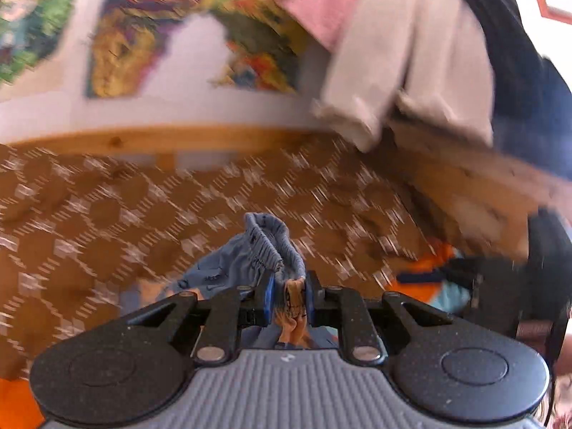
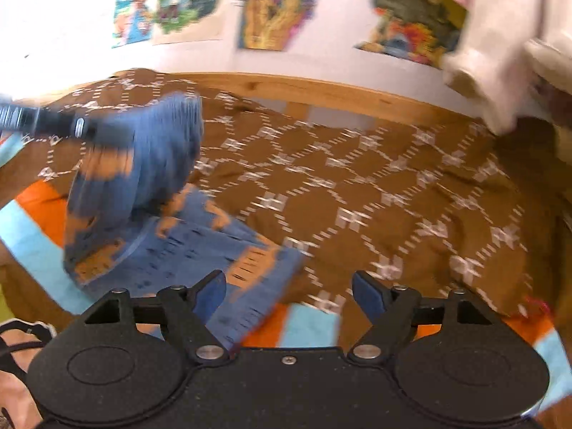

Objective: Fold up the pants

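The blue pants (image 1: 250, 261) with orange patches hang bunched from my left gripper (image 1: 289, 296), which is shut on a fold of the cloth just below the gathered elastic waistband (image 1: 268, 243). In the right wrist view the pants (image 2: 171, 246) trail from that raised left gripper (image 2: 89, 128) at the upper left down onto the brown bedspread (image 2: 357, 186). My right gripper (image 2: 289, 295) stands open low over the bed. The hem of the pants lies beneath its left finger (image 2: 211, 293), and neither pad touches cloth. Both views are motion-blurred.
A wooden bed rail (image 2: 321, 93) runs along the far edge below a wall with colourful posters (image 2: 279, 7). Beige and pink garments (image 1: 411, 57) hang at the upper right. An orange and light-blue striped cloth (image 2: 304, 325) lies at the near edge.
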Demonstrator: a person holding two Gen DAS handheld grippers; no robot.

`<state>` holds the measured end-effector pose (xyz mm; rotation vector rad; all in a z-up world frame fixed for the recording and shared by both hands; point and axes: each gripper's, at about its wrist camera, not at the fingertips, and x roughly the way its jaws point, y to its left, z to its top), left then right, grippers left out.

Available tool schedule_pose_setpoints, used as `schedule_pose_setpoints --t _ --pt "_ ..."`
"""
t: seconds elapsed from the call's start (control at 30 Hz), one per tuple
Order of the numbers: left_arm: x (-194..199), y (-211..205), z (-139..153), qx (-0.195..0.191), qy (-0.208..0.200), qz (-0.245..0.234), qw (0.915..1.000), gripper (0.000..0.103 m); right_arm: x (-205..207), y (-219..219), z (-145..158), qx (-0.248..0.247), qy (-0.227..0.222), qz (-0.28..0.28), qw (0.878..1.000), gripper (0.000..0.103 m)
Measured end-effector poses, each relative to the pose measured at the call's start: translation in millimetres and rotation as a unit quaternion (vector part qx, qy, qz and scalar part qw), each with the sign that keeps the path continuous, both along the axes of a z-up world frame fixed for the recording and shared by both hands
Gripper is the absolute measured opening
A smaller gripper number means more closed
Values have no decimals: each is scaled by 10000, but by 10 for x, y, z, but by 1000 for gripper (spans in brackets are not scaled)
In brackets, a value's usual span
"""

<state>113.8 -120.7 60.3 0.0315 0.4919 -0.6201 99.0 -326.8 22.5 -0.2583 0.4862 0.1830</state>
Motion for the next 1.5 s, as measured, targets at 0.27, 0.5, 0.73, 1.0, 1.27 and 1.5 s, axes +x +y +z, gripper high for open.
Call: schedule_pose_setpoints --t 0.27,0.5,0.73,1.0,1.27,1.5 --pt "-49 -244 -636 490 435 -188 9977 63 -87 -291 -94 33 255 -413 9988 94" --pt "-142 -181 -722 887 191 -275 9955 64 102 -165 -94 650 493 -29 9967 98" --pt "-216 -212 -853 1271 73 -397 9911 50 601 6 -177 1521 935 516 9826 65" --pt "-153 -164 -852 1129 200 -334 9928 8 971 -46 -392 1884 1560 373 9689 34" --pt "-192 -89 -651 819 155 -382 9958 3 829 -104 -228 2153 1323 150 9674 7" --pt "-212 -150 -617 633 257 -523 9963 3 668 -147 34 2030 1035 166 9736 7"
